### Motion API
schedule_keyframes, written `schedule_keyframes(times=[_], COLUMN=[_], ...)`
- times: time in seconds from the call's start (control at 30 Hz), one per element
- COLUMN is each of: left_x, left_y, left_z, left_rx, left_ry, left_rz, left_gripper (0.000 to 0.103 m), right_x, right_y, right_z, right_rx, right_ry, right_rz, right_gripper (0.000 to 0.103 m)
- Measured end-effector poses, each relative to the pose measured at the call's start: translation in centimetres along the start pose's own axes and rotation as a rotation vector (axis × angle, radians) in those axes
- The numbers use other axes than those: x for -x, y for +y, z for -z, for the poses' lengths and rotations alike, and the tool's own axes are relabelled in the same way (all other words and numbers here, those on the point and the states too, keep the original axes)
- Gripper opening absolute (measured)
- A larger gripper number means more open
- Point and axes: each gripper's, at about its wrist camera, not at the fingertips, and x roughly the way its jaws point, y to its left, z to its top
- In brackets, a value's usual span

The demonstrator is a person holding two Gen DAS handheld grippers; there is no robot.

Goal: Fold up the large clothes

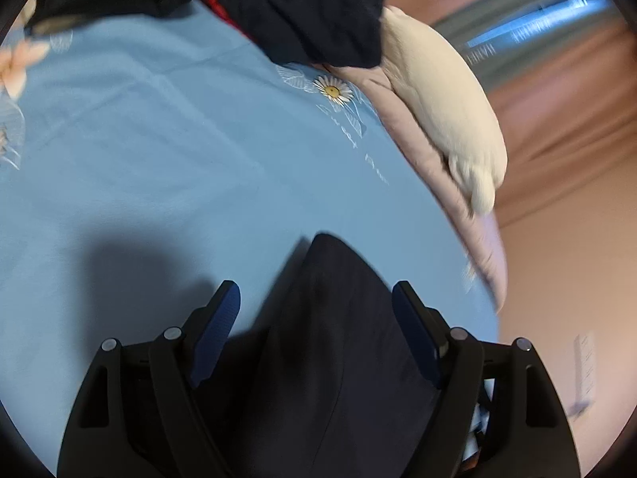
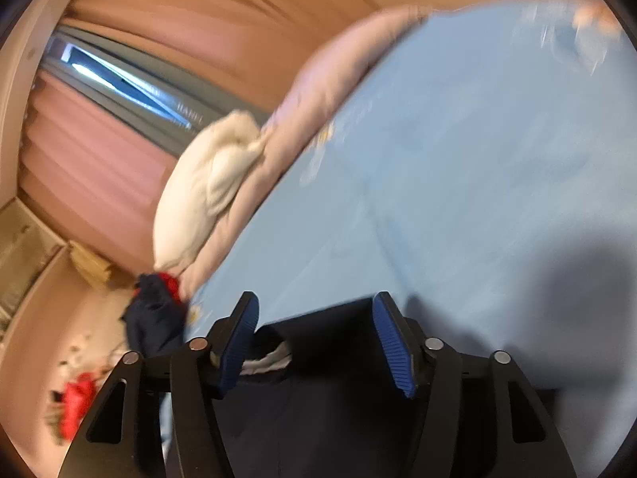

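Note:
A dark navy garment [image 1: 338, 350] lies on the light blue bedsheet [image 1: 159, 159], with a corner of it pointing away between the fingers of my left gripper [image 1: 316, 294]. The left jaws stand wide apart over the cloth and hold nothing. In the right wrist view the same dark garment [image 2: 318, 398] lies under my right gripper [image 2: 314, 306], with its straight edge and a pale collar label [image 2: 266, 360] just past the left finger. The right jaws are also wide apart. Both views are blurred.
A pile of dark and red clothes [image 1: 298, 12] lies at the far end of the bed. A cream pillow [image 1: 446, 111] and pink quilt [image 1: 422, 159] line the bed's edge. Pink curtains [image 2: 99, 151] and a window are behind. Clothes lie on the floor [image 2: 75, 402].

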Motion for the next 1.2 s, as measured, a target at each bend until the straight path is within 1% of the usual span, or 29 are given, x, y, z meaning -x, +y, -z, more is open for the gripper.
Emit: schedule_keyframes(times=[0.1, 0.13, 0.17, 0.2, 0.27, 0.3, 0.33, 0.37, 0.4, 0.47, 0.5, 0.57, 0.63, 0.67, 0.7, 0.77, 0.8, 0.83, 0.9, 1.0, 1.1, 1.2], left_x=[1.4, 2.1, 2.4, 2.9, 3.3, 3.6, 3.8, 3.7, 3.8, 4.1, 4.2, 4.4, 4.3, 4.1, 3.3, 1.9, 1.8, 2.0, 2.8, 4.3, 6.1, 7.6], left_y=[-0.9, -1.5, -1.5, -2.2, -2.8, -3.6, -4.1, -4.3, -4.7, -4.9, -4.7, -4.4, -3.8, -3.7, -3.0, -2.0, -1.8, -2.0, -2.2, -1.5, -0.5, 0.7], left_z=[1.5, 2.4, 3.2, 4.4, 6.5, 8.2, 9.8, 10.7, 12.4, 14.7, 15.2, 16.9, 18.0, 18.4, 18.9, 19.5, 19.6, 19.7, 19.5, 19.3, 19.3, 19.8], left_rx=[-0.11, -0.171, -0.208, -0.273, -0.364, -0.433, -0.49, -0.526, -0.581, -0.631, -0.641, -0.662, -0.665, -0.669, -0.679, -0.65, -0.639, -0.641, -0.625, -0.578, -0.54, -0.487], left_ry=[0.009, 0.015, 0.021, 0.03, 0.04, 0.048, 0.053, 0.056, 0.064, 0.079, 0.086, 0.094, 0.111, 0.12, 0.137, 0.199, 0.205, 0.195, 0.187, 0.17, 0.141, 0.122], left_rz=[-0.037, -0.056, -0.067, -0.088, -0.112, -0.128, -0.136, -0.138, -0.136, -0.121, -0.114, -0.105, -0.093, -0.097, -0.116, -0.135, -0.142, -0.146, -0.145, -0.125, -0.119, -0.106], left_gripper=[0.079, 0.079, 0.079, 0.079, 0.079, 0.079, 0.079, 0.079, 0.079, 0.079, 0.079, 0.079, 0.08, 0.082, 0.085, 0.086, 0.086, 0.086, 0.086, 0.086, 0.086, 0.086], right_x=[1.5, 2.0, 2.6, 3.2, 4.4, 5.1, 5.6, 5.9, 6.4, 7.3, 7.7, 8.9, 10.0, 10.4, 10.8, 11.1, 11.0, 10.5, 10.2, 10.7, 10.6, 9.6], right_y=[0.8, 1.3, 2.0, 2.6, 3.6, 4.2, 4.8, 5.0, 5.4, 5.6, 5.4, 4.1, 2.7, 1.9, 1.1, -0.9, -1.1, -1.6, -1.7, -1.1, -0.9, -0.8], right_z=[0.1, 0.4, 0.8, 1.3, 2.4, 3.2, 4.0, 4.6, 5.4, 6.4, 6.6, 6.7, 6.4, 6.2, 6.1, 6.4, 6.8, 7.2, 8.2, 7.8, 5.9, 5.2], right_rx=[0.06, 0.099, 0.145, 0.189, 0.268, 0.319, 0.368, 0.408, 0.466, 0.537, 0.549, 0.53, 0.478, 0.446, 0.414, 0.333, 0.316, 0.307, 0.351, 0.375, 0.354, 0.351], right_ry=[0.011, 0.022, 0.033, 0.045, 0.063, 0.076, 0.089, 0.1, 0.111, 0.108, 0.11, 0.117, 0.119, 0.115, 0.118, 0.159, 0.186, 0.232, 0.262, 0.24, 0.183, 0.182], right_rz=[0.038, 0.055, 0.067, 0.076, 0.085, 0.091, 0.102, 0.113, 0.138, 0.205, 0.221, 0.234, 0.246, 0.256, 0.256, 0.193, 0.18, 0.185, 0.219, 0.21, 0.175, 0.141], right_gripper=[0.062, 0.062, 0.062, 0.062, 0.062, 0.062, 0.062, 0.062, 0.062, 0.062, 0.062, 0.062, 0.062, 0.062, 0.062, 0.062, 0.062, 0.062, 0.058, 0.058, 0.058, 0.058])
